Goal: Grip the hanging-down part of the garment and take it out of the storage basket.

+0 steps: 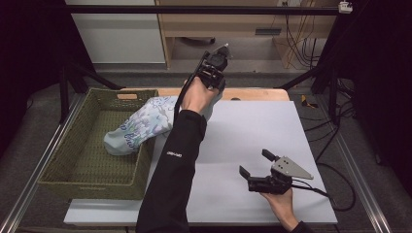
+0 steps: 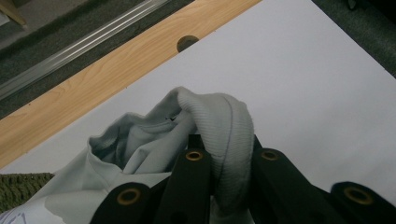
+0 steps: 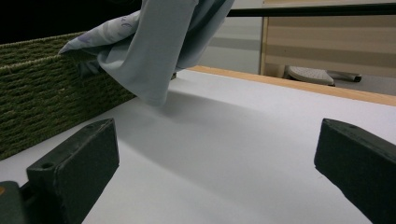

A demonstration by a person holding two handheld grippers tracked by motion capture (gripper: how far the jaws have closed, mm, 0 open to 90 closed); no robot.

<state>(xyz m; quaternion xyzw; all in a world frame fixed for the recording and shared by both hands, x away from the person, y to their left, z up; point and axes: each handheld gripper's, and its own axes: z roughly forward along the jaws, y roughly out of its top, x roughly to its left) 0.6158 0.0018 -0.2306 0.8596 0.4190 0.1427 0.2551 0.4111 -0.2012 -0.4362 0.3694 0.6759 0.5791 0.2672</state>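
Observation:
A pale blue garment [image 1: 141, 127] with a purple print trails from the green woven basket [image 1: 73, 162] up over its right rim. My left gripper [image 1: 212, 80] is raised at the table's far edge, shut on the garment's ribbed collar [image 2: 229, 140], which is pinched between the two black jaws. The cloth [image 3: 159, 51] hangs in the air above the white tabletop [image 3: 243, 140]. My right gripper [image 1: 255, 164] rests near the front right of the table, open and holding nothing, its jaws pointing left toward the basket [image 3: 42, 93].
The white mat [image 1: 252, 141] covers a wooden table [image 2: 93, 79] with a round hole [image 2: 187, 43] near its far edge. Black frame posts [image 1: 65, 87] and cables [image 1: 335, 194] stand around the table. Cabinets [image 1: 218, 24] stand behind.

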